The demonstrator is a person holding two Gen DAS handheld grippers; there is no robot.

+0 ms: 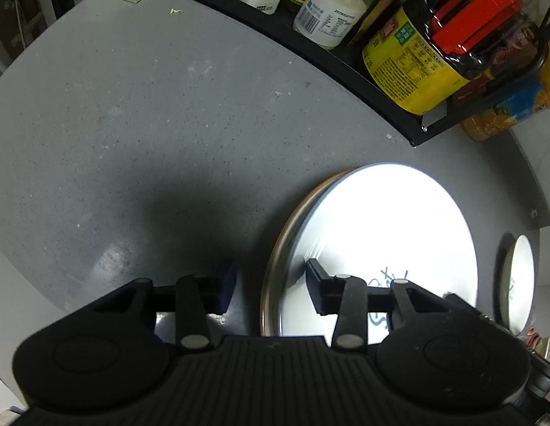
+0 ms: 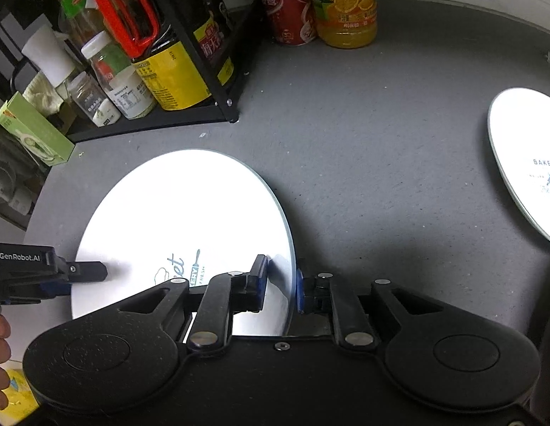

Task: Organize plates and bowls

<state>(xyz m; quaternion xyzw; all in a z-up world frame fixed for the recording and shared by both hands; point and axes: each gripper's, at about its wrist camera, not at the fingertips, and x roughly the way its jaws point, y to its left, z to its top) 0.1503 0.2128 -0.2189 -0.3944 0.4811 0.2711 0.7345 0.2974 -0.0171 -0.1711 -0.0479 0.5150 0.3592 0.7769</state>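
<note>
Large round white printed plate (image 2: 182, 220) straddled at opposite rims by right gripper (image 2: 280, 289) and left gripper (image 1: 271, 285), jaws released, steadying before a lift toward smaller white plate (image 2: 527, 163).

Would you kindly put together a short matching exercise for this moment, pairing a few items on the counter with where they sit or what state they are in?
Column one:
1. large white plate
2. second white plate
3. orange juice bottle
4. green box

Column two:
A. standing at the back of the counter beside a red can
B. lying alone near the right edge of the right wrist view
C. its rim sits between the right gripper jaws
D. beside the left end of the black rack

Pairs: 1-C, 2-B, 3-A, 4-D
</note>
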